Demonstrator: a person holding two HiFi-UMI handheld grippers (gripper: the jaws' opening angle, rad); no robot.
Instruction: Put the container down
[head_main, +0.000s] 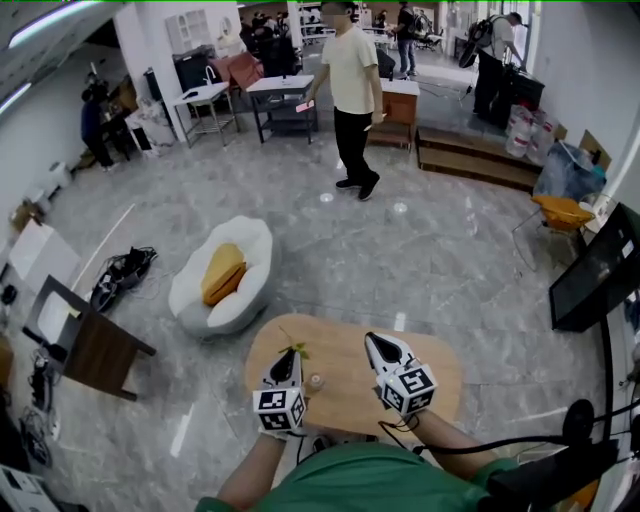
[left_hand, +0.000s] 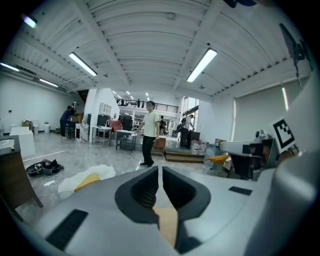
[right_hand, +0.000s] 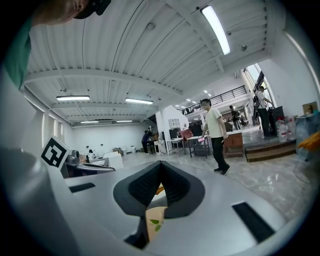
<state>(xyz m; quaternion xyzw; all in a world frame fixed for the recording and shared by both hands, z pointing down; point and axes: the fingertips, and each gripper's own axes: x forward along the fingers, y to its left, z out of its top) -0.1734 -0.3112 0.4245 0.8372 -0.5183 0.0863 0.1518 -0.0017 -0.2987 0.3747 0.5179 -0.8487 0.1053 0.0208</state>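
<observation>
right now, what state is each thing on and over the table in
left gripper, fingers shut, nothing between them
right gripper, fingers shut, nothing between them
small pale container, resting on the table between the two grippers, not held
green leafy sprig, lying on the table by the left gripper's tip
oval light wooden table, bearing the container and sprig

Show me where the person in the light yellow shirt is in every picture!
Head view: the person stands at the top centre, far across the floor.
Left gripper view: the person is at mid-height, just left of centre.
Right gripper view: the person is right of centre, at mid-height.
Shared landmark: the low wooden step lies just right of the person in all three.
</observation>
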